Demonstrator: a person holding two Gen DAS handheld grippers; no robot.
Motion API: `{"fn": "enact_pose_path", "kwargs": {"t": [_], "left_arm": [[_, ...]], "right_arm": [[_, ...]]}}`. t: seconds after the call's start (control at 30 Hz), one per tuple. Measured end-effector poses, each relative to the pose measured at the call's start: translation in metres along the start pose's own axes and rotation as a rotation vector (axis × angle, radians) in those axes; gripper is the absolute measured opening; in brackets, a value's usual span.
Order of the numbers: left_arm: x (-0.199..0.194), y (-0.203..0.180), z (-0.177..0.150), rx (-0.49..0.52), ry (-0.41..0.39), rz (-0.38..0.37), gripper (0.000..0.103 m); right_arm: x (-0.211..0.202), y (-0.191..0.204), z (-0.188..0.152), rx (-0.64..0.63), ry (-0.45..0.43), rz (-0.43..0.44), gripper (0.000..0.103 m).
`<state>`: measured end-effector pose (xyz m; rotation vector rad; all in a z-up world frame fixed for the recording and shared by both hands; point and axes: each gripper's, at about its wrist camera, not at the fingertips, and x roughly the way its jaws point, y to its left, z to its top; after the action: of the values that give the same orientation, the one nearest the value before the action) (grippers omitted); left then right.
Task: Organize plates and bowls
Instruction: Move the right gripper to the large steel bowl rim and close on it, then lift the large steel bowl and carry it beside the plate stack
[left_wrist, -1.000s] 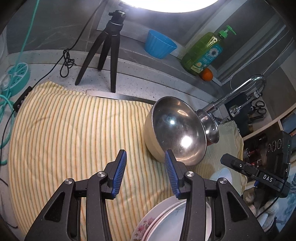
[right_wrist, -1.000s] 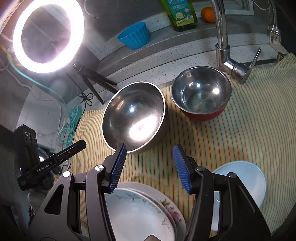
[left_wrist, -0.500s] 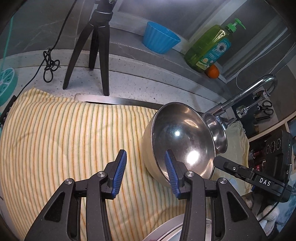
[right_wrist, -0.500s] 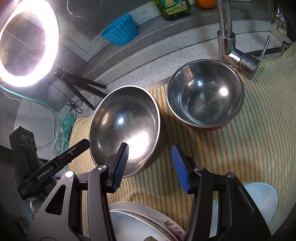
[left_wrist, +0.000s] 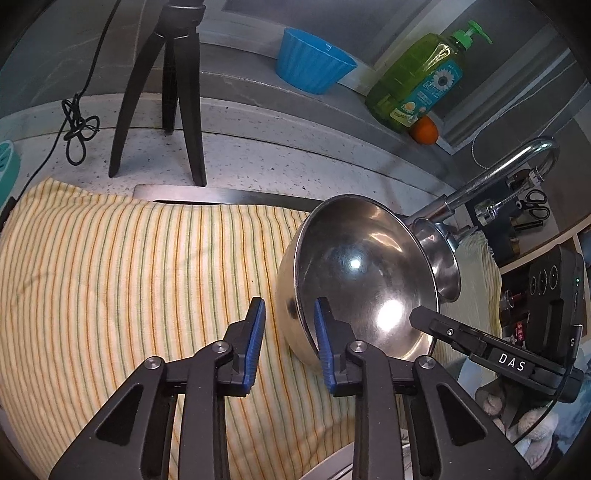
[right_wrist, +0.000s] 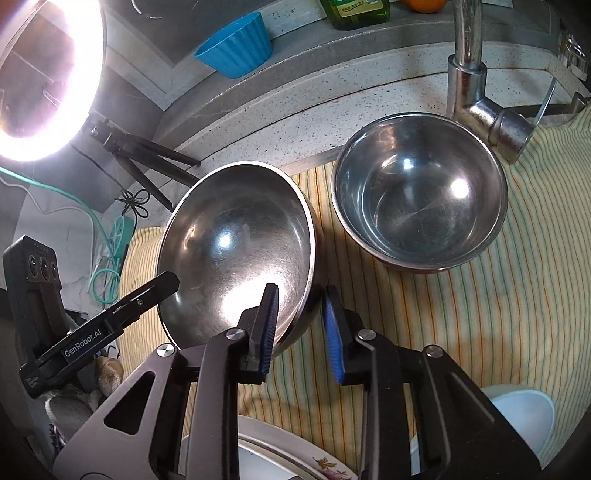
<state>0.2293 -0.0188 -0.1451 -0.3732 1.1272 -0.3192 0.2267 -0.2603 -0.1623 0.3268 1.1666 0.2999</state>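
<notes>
A large steel bowl (left_wrist: 362, 266) (right_wrist: 236, 243) sits tilted on a yellow striped cloth (left_wrist: 129, 277). My left gripper (left_wrist: 288, 325) straddles its left rim, one pad inside and one outside. Its jaws are closing, and a strip of cloth still shows between the outer pad and the wall. My right gripper (right_wrist: 301, 317) straddles the opposite rim the same way, jaws closing, with the outer pad just off the wall. A smaller steel bowl (right_wrist: 417, 195) with a red outside stands behind it. A stack of flowered plates (right_wrist: 280, 458) lies below the grippers.
A chrome faucet (right_wrist: 469, 74) rises right behind the small bowl. A white dish (right_wrist: 524, 410) lies at the near right on the cloth. On the back ledge are a blue cup (left_wrist: 314, 62), a green soap bottle (left_wrist: 417, 88) and an orange. A black tripod (left_wrist: 173, 92) and ring light (right_wrist: 48, 74) stand at the left.
Both grippers have moved forward and down onto the large bowl, each now straddling its rim. Both pairs of jaws have narrowed. The plates have slid toward the bottom edge of both views.
</notes>
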Motion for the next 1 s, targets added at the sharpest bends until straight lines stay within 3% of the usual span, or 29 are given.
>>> {"fn": "enact_pose_path", "kwargs": {"t": [0.5,1.0], "left_arm": [[-0.013,-0.005,-0.008,0.028,-0.023,0.022,0.018],[-0.084,0.030,-0.058,-0.037,-0.124,0.074,0.018]], "right_arm": [[-0.002,0.012,-0.007,-0.050,0.006,-0.016,0.021],[-0.014,0.071,-0.042,-0.180,0.022,0.063,0.021]]}}
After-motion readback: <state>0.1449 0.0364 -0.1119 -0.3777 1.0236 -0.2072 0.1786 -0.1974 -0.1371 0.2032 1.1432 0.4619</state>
